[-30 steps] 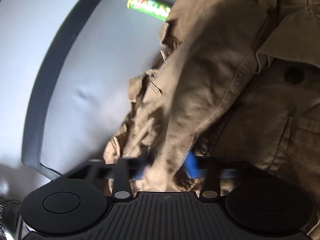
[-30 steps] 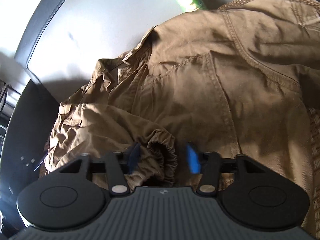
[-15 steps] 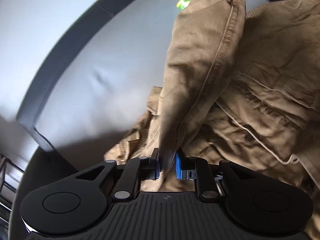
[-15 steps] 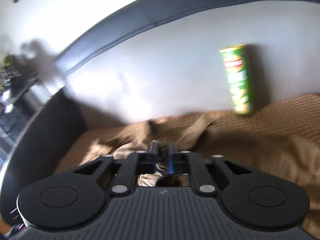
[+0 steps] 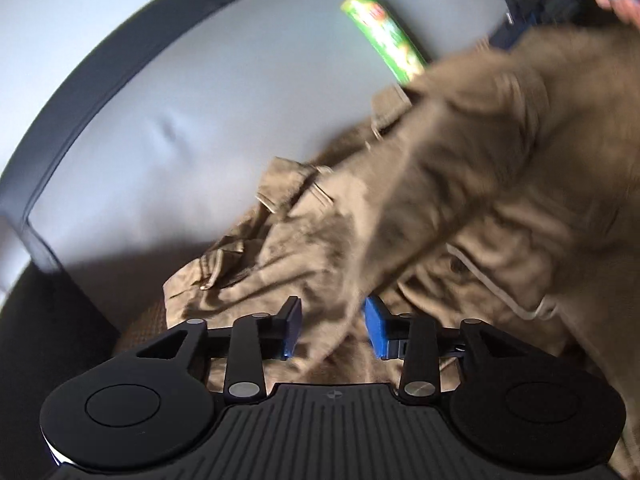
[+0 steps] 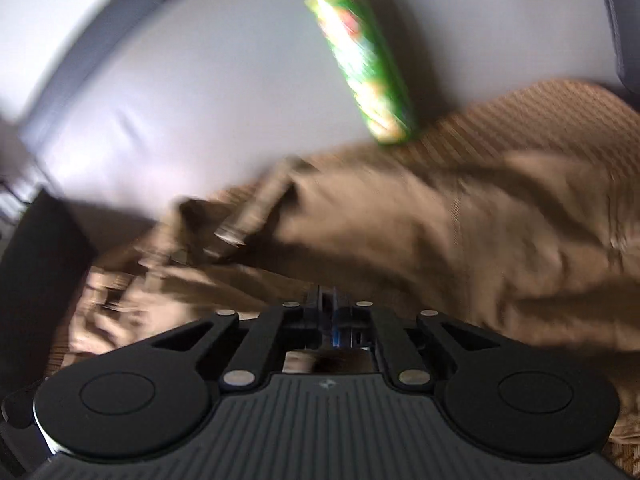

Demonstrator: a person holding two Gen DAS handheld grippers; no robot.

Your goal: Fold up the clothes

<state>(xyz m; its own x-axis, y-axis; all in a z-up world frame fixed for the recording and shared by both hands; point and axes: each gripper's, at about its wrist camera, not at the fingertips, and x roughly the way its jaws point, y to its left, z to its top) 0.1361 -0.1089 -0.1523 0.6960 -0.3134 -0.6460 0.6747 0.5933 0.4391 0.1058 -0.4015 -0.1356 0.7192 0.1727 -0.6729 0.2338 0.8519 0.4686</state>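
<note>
Tongs on the left (image 5: pixel 332 328) stand parted, a sleeve of the tan jacket (image 5: pixel 500 184) draped loosely between the blue pads, unclamped. Tongs on the right (image 6: pixel 330 320) are pinched together on jacket cloth, likely to carry a fold. Jacket sprawls rumpled on the sofa (image 5: pixel 180 120) near a green can (image 5: pixel 382 38).

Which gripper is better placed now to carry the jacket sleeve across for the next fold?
Probably the right gripper: its jaws are closed, apparently pinching the brown jacket. The left gripper is open, with the sleeve only passing between its fingers.
</note>
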